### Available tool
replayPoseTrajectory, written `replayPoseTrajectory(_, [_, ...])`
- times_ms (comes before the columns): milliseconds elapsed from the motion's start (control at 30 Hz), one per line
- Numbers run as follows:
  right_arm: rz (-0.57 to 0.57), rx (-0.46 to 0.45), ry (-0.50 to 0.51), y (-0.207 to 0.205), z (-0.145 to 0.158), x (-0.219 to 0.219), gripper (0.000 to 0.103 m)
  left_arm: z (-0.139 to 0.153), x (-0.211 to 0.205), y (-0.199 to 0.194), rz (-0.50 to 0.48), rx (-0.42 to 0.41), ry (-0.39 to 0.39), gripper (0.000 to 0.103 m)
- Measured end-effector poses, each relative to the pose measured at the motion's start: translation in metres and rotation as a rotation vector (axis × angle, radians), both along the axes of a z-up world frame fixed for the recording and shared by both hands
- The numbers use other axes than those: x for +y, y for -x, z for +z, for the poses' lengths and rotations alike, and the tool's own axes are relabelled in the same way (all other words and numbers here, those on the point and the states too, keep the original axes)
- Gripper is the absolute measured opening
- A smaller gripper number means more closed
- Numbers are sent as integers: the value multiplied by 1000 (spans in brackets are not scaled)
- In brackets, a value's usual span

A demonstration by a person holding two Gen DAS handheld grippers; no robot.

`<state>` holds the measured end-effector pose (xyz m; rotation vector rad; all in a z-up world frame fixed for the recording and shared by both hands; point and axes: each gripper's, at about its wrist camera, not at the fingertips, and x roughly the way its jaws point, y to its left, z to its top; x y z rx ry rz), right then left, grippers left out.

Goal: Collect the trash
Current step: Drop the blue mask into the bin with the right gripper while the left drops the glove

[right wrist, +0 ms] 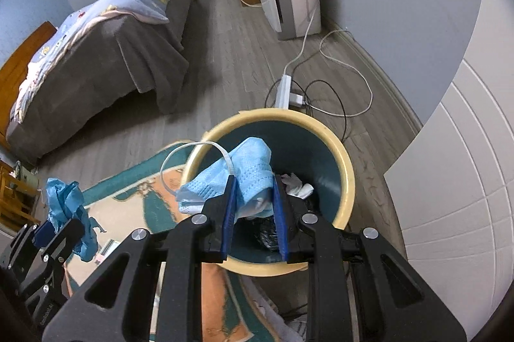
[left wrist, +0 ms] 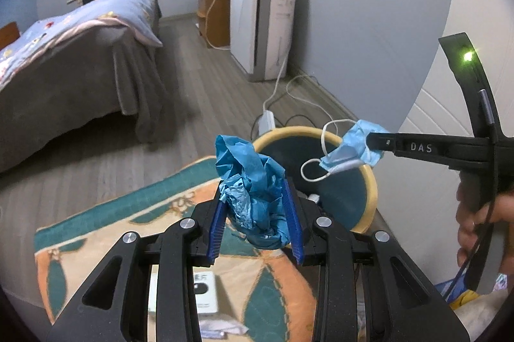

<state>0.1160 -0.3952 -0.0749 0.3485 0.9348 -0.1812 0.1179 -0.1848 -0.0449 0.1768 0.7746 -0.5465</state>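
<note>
- The left claw (left wrist: pixel 258 213) pinches a crumpled blue glove (left wrist: pixel 252 181) between its blue pads; most of the glove bunches up above the fingertips and a tail hangs below them.
- From the right wrist view the same glove (right wrist: pixel 69 208) hangs in the left claw (right wrist: pixel 54 228) over the patterned rug (right wrist: pixel 141 188), off to one side of the bin and clear of its rim.
- The right claw (right wrist: pixel 253 207) is closed on a light blue face mask (right wrist: pixel 237 178), the folded cloth squeezed between both pads with one end sticking out past the left pad.
- A white ear loop (right wrist: pixel 180 162) curls out from the mask and arcs over the rim of the bin.
- The right claw and its mask sit directly above the open mouth of the round bin (right wrist: pixel 348 181), which has a cream rim and a dark teal inside.
- White crumpled paper (right wrist: pixel 298 184) and a dark bag lie in the bottom of the bin, just past the right fingertips.
- In the left wrist view the mask (left wrist: pixel 356 146) hangs from the right claw (left wrist: pixel 374 146) over the bin (left wrist: pixel 372 191), beside and slightly beyond the glove.
- A bed (right wrist: pixel 106 53) stands on the wood floor beyond the rug.
</note>
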Motion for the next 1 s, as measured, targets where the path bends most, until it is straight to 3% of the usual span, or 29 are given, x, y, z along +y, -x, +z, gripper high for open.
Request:
replayPoseTrajectory(400, [-36,50,41,-9,-24,-30,21,-28,-43,-15,-66,25,-61,35])
replayPoseTrajectory(1000, [-64,32,156,-15,-27,-41,21,-60,-80,-26,-124,27,-99,37])
